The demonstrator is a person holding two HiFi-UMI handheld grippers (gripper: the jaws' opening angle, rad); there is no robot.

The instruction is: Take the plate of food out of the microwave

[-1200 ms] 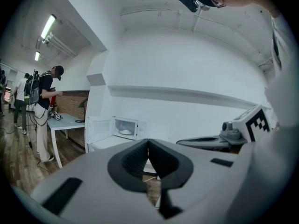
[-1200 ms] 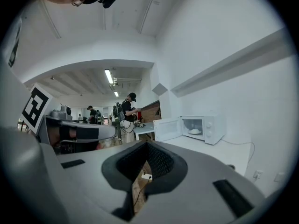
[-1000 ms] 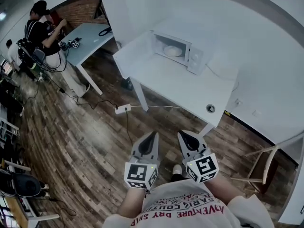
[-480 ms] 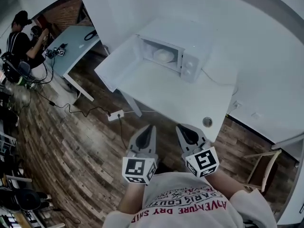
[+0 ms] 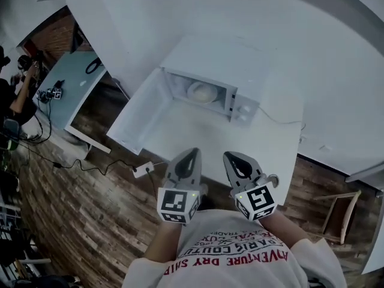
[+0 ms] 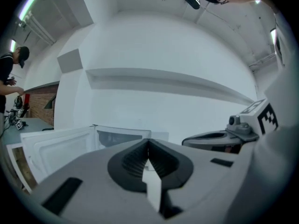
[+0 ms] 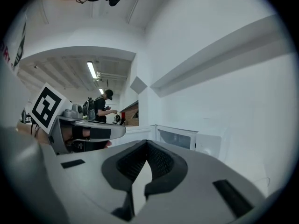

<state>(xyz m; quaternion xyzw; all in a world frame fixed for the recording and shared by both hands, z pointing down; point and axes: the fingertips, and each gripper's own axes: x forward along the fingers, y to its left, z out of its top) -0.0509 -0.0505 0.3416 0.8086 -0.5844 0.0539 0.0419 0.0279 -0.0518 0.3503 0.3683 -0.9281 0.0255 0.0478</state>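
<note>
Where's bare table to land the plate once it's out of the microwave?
Free: the table strip between the microwave front and the near edge, running right to the corner. Crowded: the cavity, where the plate sits, the left side where the open door stands out, and the far right where the cable trails.

White wall [image 5: 288, 29] seen behind white bench [image 5: 276, 144]; long ledge [image 6: 163, 80] run along wall higher up. Floor [image 5: 72, 209] laid in dark wood planks. Power strip [image 5: 142, 170] left on floor near bench leg, cable trailed to left. Pale grey table [image 5: 75, 101] set at left, well apart from bench. Brick wall section [image 5: 57, 41] seen beyond table. Wooden chair [image 5: 339, 212] placed at right. Room lit by ceiling strip light [image 7: 92, 70].
</note>
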